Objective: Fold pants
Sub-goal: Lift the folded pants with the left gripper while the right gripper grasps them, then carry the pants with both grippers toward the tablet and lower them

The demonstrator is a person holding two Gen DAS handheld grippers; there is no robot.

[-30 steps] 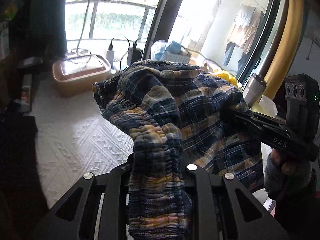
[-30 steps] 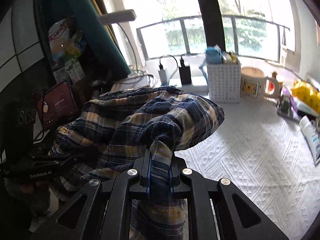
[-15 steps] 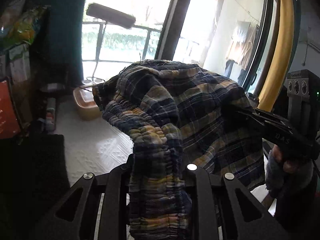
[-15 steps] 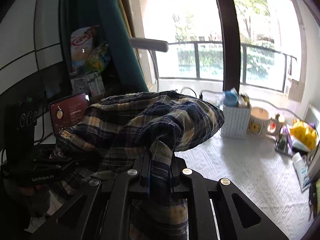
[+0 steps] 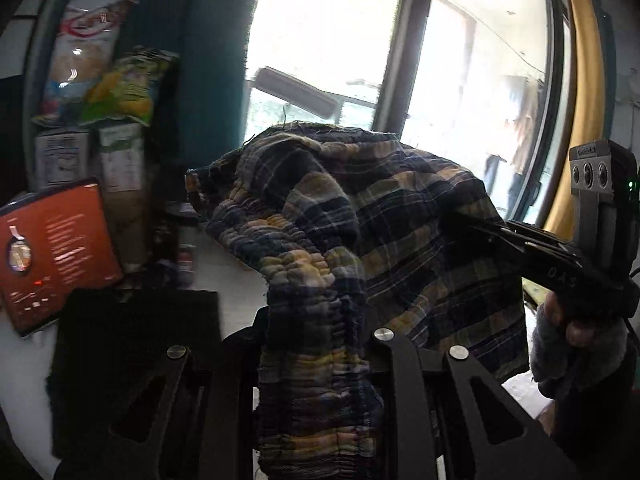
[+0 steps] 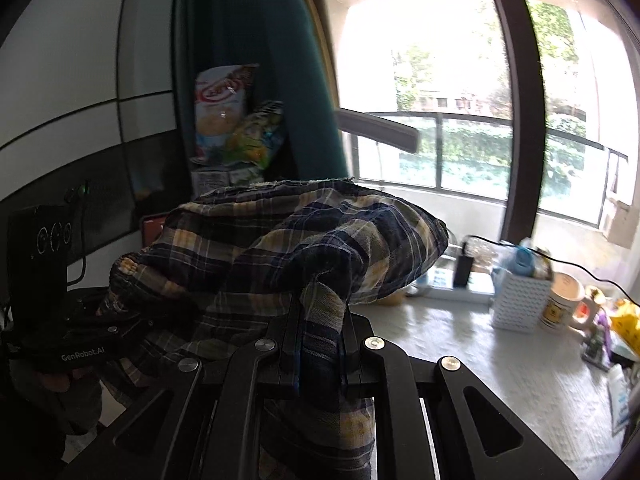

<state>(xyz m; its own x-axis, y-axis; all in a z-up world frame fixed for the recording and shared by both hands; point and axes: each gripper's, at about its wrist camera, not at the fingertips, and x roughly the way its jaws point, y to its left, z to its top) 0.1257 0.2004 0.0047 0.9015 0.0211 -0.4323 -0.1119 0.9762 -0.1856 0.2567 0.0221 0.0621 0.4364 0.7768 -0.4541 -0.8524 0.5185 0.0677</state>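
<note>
A white textured cloth covers the table [image 6: 500,384]. Near the window stand a white perforated basket [image 6: 520,304] and, just beside it, a cream mug [image 6: 564,300]; a power strip [image 6: 456,284] lies nearby. At the other end lies a black mat [image 5: 132,360].

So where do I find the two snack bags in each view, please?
Left wrist view: the snack bags sit upper left, above the cartons, beside the teal curtain.
Right wrist view: the snack bags are left of centre, above the plaid pants, against the same curtain.
Shared landmark: the teal curtain.
</note>
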